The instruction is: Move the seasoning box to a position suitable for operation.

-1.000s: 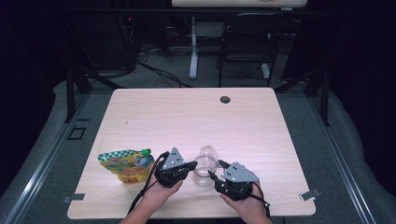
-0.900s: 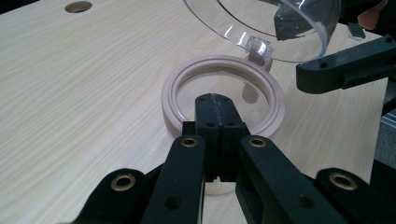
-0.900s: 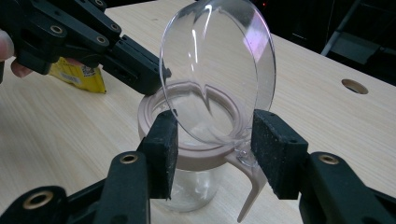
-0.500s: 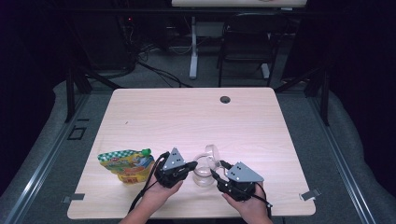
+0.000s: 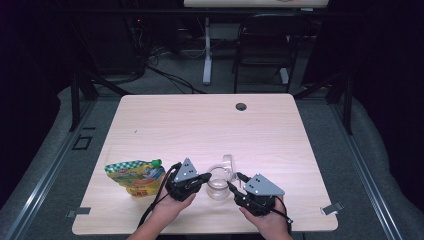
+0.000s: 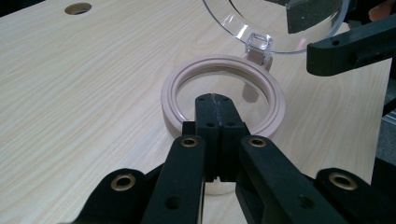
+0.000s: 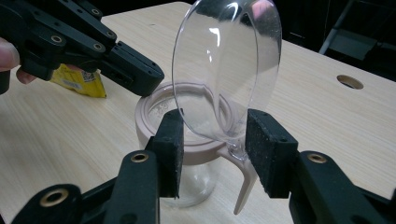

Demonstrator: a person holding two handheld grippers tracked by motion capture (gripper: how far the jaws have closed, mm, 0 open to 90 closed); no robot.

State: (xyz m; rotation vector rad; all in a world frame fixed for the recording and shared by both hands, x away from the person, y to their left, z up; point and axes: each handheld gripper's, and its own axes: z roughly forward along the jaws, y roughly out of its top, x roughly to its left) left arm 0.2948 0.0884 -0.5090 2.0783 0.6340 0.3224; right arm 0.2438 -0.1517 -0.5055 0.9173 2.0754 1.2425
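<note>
From the high view I see one glass jar standing upright on the near part of the wooden table, between my two grippers. Its clear round lid is swung up off the mouth and stands nearly on edge behind it. My left gripper reaches in from the jar's left, my right gripper from its right. One colourful snack pouch lies flat just left of my left hand, its green cap pointing right. One round cable hole sits near the far edge.

In the left gripper view my jaws are pressed together on the near side of the jar's beige collar. The mouth faces straight up, and I see nothing inside the jar. The lid rises beyond the collar, joined to it at a small clear hinge.

In the right gripper view my jaws stand at a middling gap, one pad on each side of the lid's lower edge; I cannot tell whether they press it. The lid stands almost vertical, tilted slightly right. A beige clasp hangs down beside the glass.
</note>
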